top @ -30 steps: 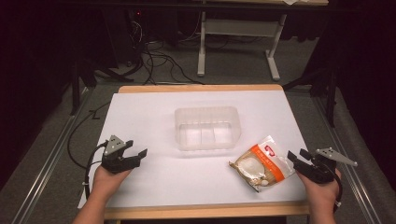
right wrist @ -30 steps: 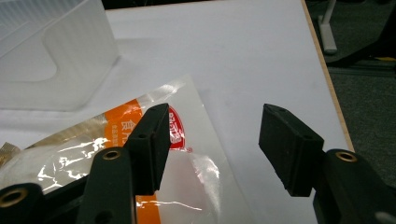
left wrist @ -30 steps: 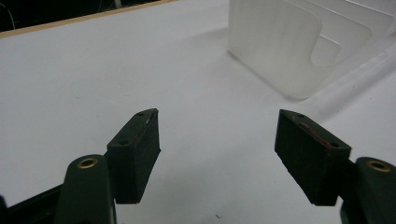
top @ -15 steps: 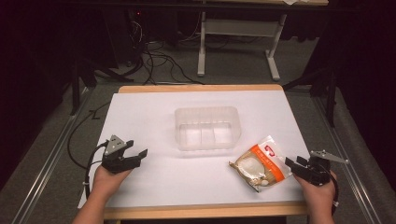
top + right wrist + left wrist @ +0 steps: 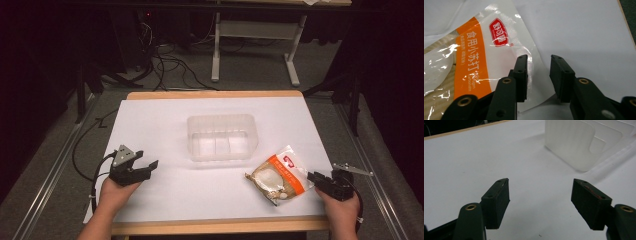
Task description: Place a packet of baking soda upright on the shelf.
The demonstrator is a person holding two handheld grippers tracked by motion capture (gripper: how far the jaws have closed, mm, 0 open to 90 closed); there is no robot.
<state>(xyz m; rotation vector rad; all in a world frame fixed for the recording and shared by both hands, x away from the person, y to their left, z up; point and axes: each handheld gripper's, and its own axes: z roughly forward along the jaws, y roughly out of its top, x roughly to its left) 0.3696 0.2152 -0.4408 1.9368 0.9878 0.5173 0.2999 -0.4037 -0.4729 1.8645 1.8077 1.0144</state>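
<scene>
Right gripper had crept in, jaws narrowly parted at the snack bag corner. Bag lay near the clear tub; Chinese print, "Carbonate". Left gripper gaped, idle.

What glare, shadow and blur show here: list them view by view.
High view: table brightly lit, surroundings dark. Right gripper view: white glare streaks on the snack bag, near jaws soft. Left gripper view: clear container casts a faint shadow.

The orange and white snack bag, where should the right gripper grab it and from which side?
Grip the snack bag by its flat, clear edge nearest the right gripper, coming in low from the right. That edge lies thin on the table, while the middle bulges.
</scene>
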